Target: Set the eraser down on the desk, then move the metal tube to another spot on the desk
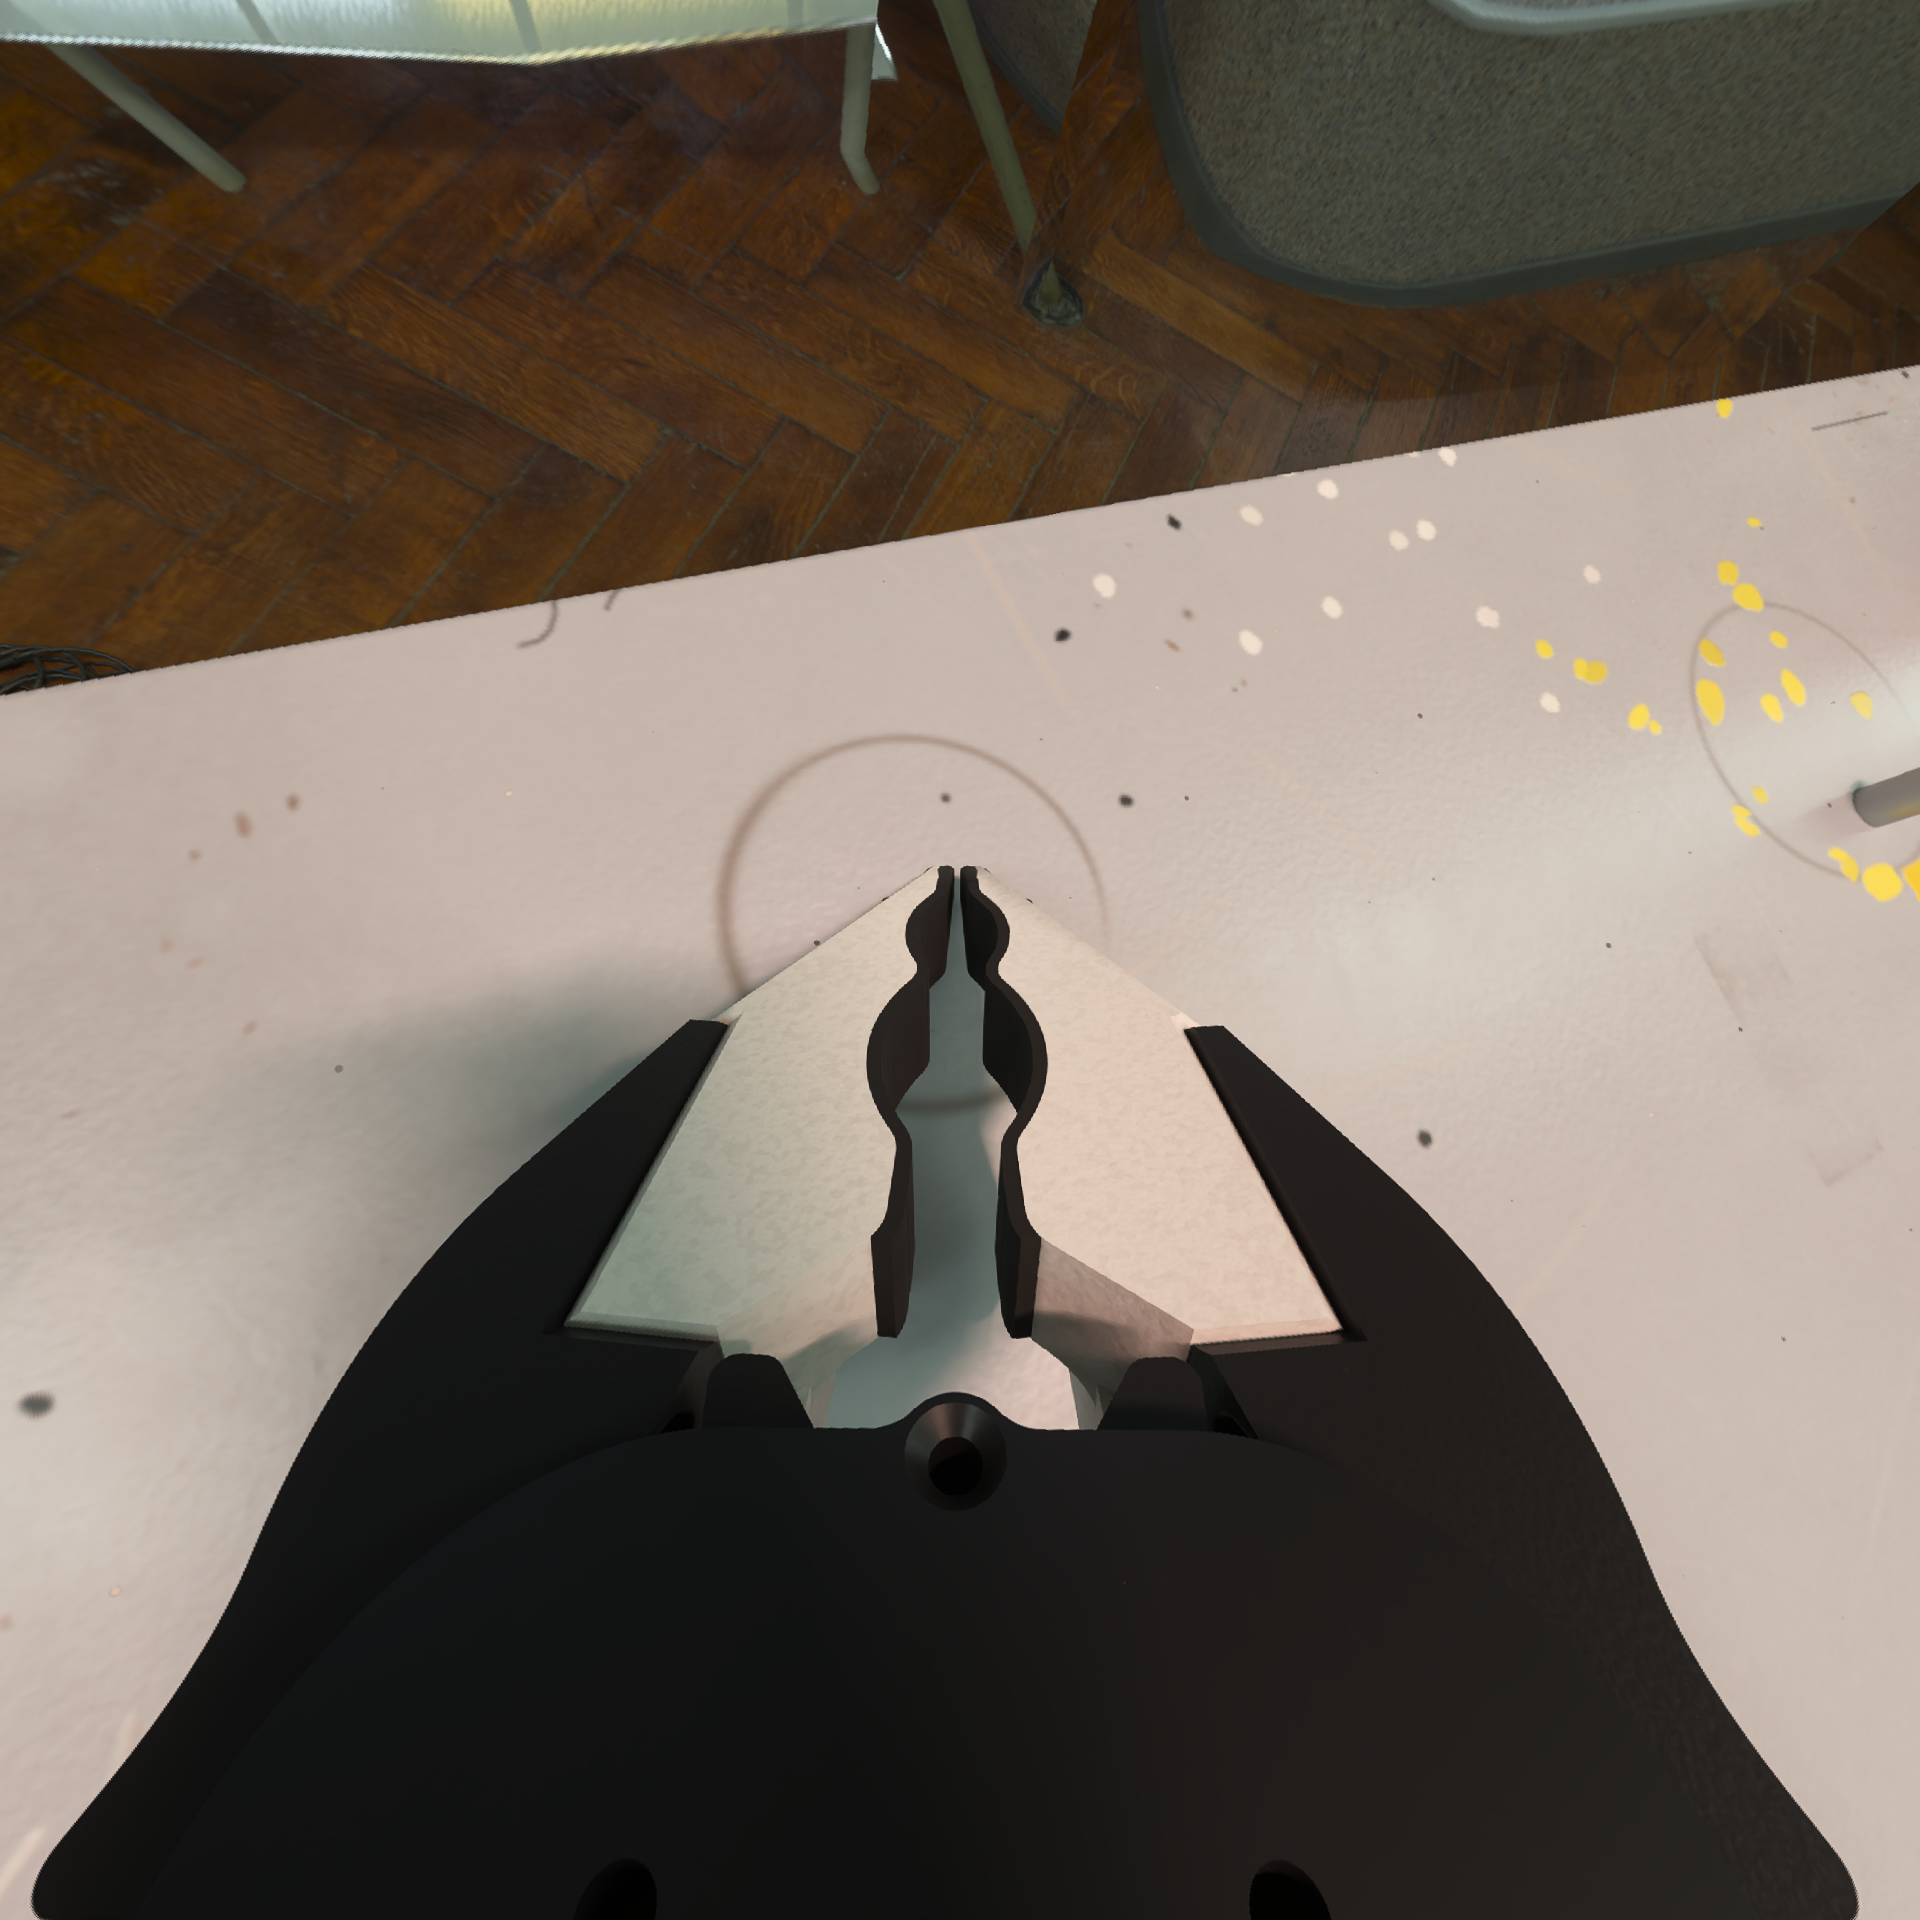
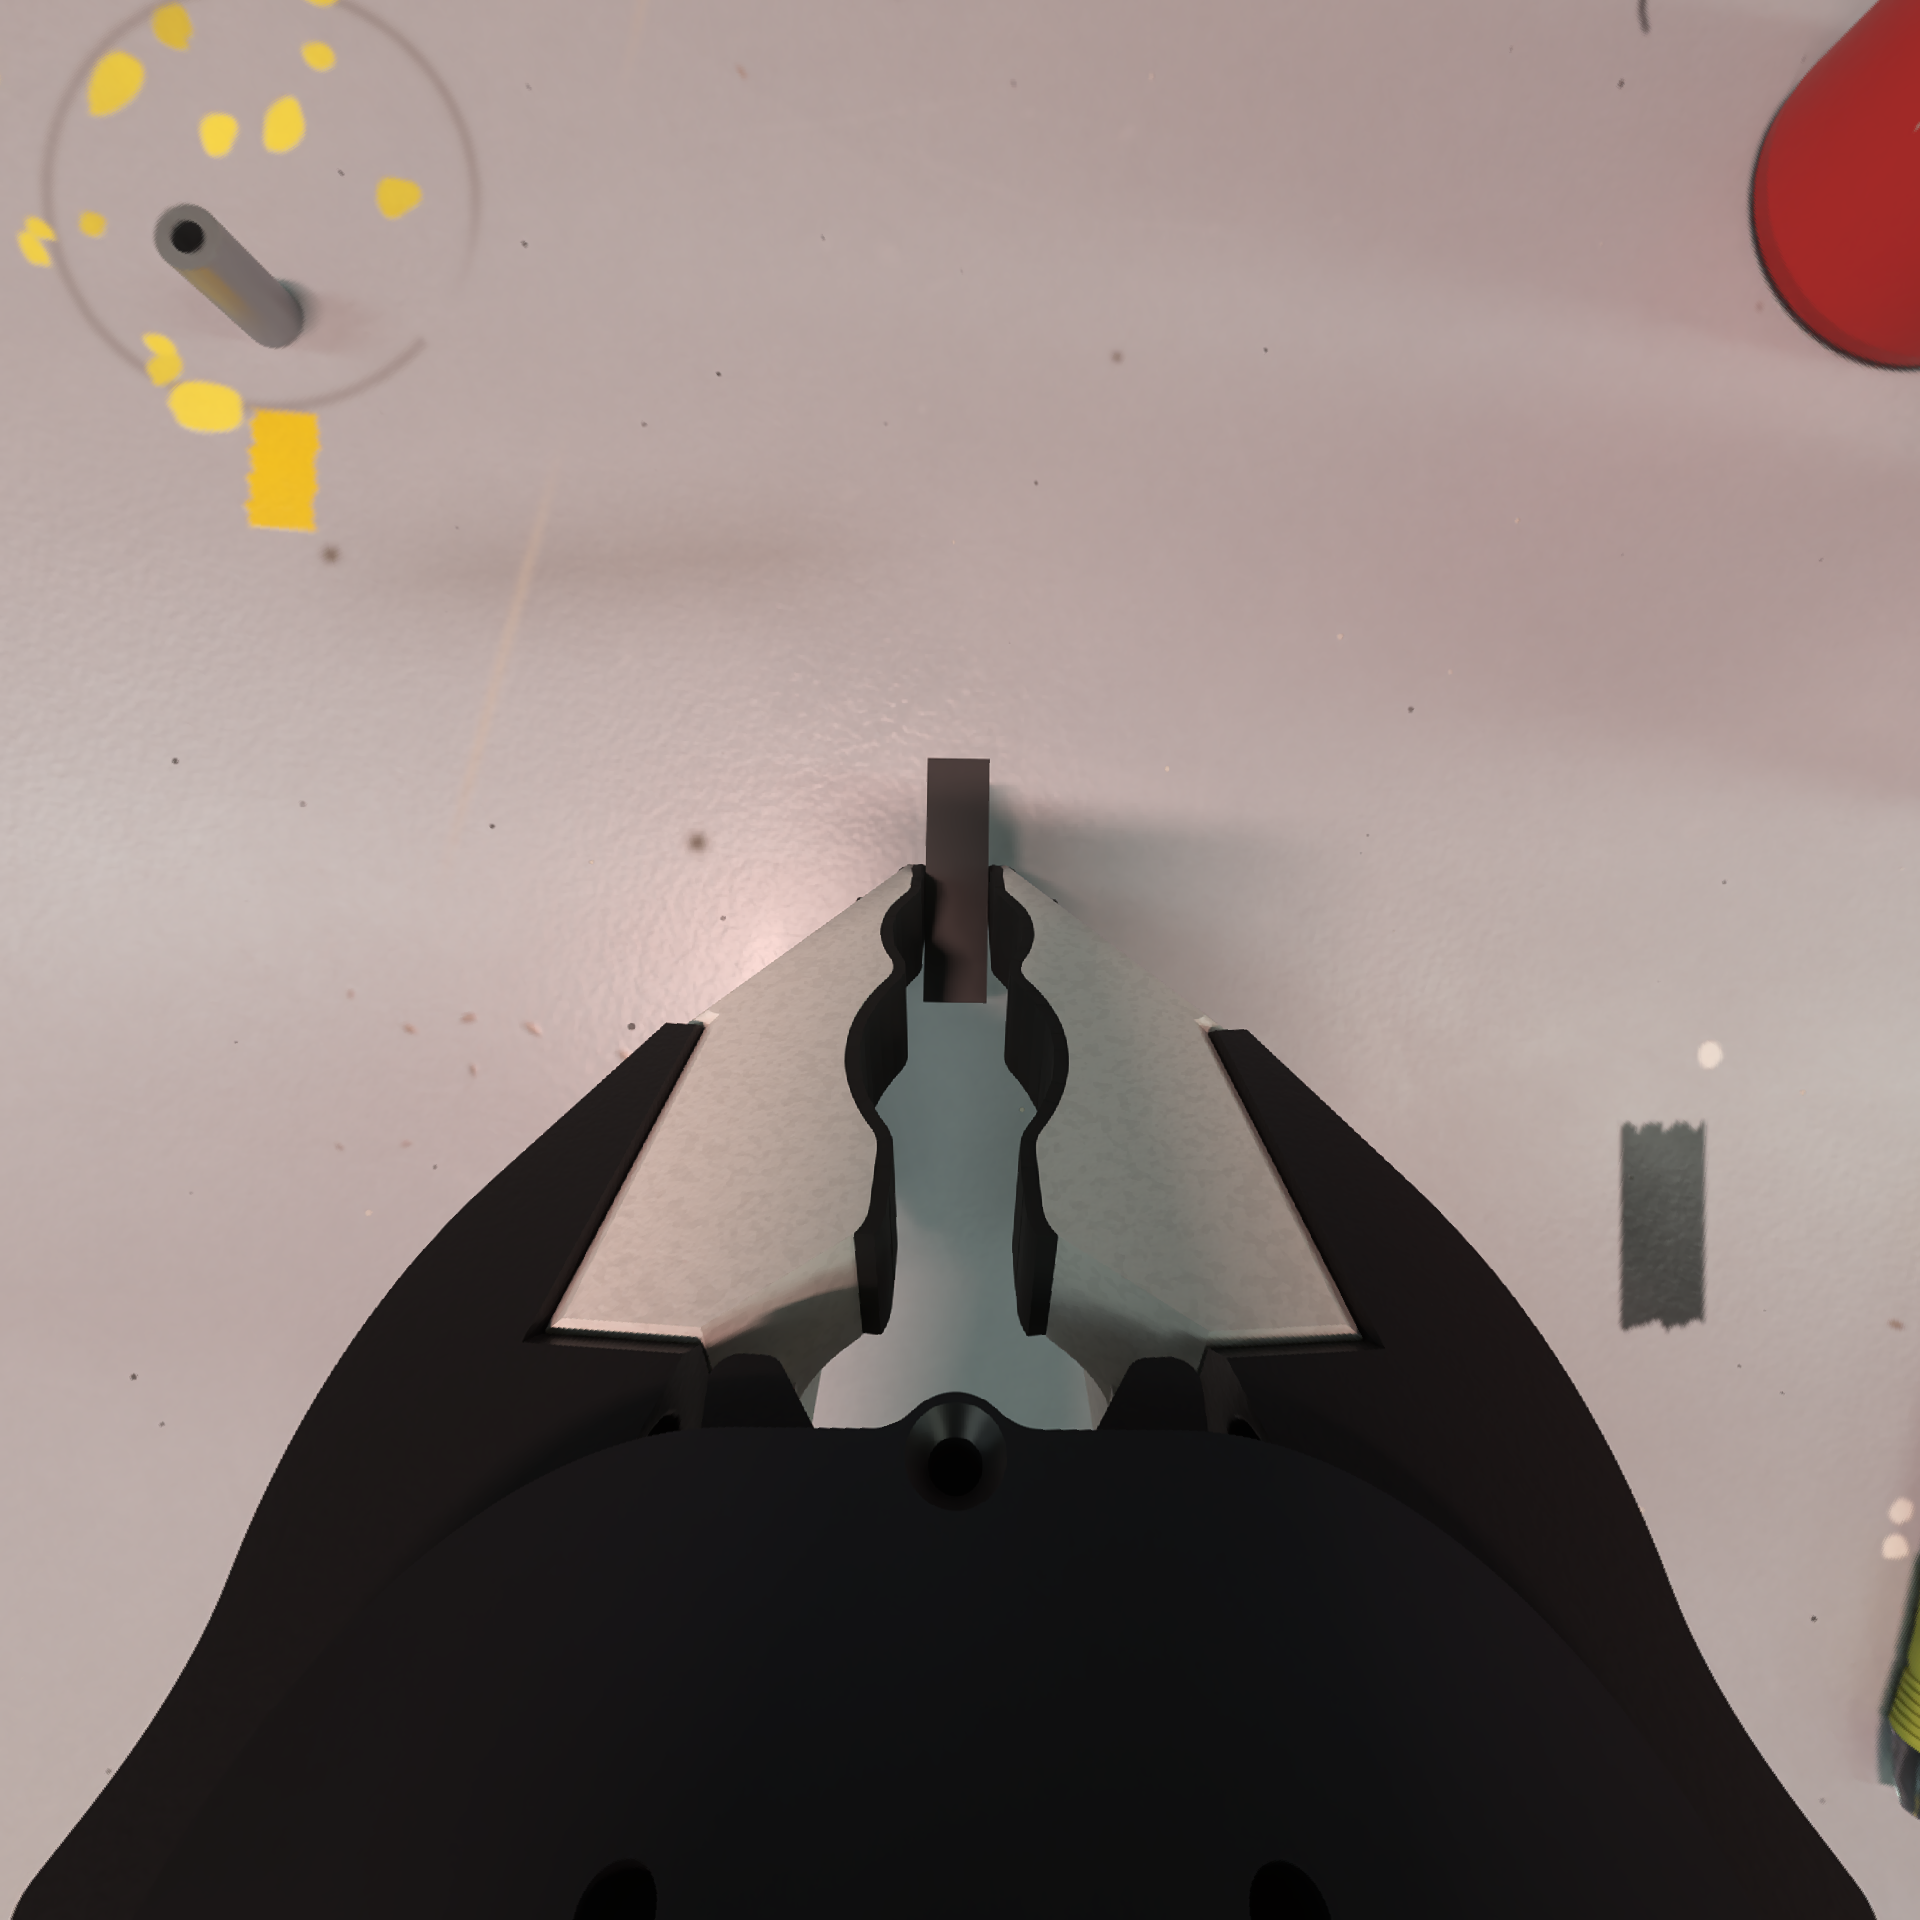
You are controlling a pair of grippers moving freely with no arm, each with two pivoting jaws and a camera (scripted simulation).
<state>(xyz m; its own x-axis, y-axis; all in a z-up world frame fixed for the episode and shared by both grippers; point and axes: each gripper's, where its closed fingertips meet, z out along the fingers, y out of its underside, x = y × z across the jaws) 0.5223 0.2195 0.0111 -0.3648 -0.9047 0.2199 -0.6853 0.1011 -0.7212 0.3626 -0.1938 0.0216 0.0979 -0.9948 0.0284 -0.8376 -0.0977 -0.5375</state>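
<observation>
My right gripper [image 2: 956,883] is shut on the eraser [image 2: 956,821], a thin dark brown slab held edge-on that sticks out past the fingertips above the desk [image 2: 1143,623]. The metal tube [image 2: 231,278], short, grey and hollow, stands upright on the desk at the far upper left of the right wrist view, among yellow paint spots. Its end also shows at the right edge of the left wrist view [image 1: 1886,802]. My left gripper [image 1: 957,875] is shut and empty above the desk [image 1: 416,987], near a faint ring stain.
A red rounded object [image 2: 1844,197] sits at the upper right of the right wrist view. A yellow-green tool [image 2: 1907,1704] lies at the right edge. Yellow tape [image 2: 283,470] and grey tape [image 2: 1662,1226] are stuck flat. The desk's far edge [image 1: 935,545] borders wood floor with chair legs.
</observation>
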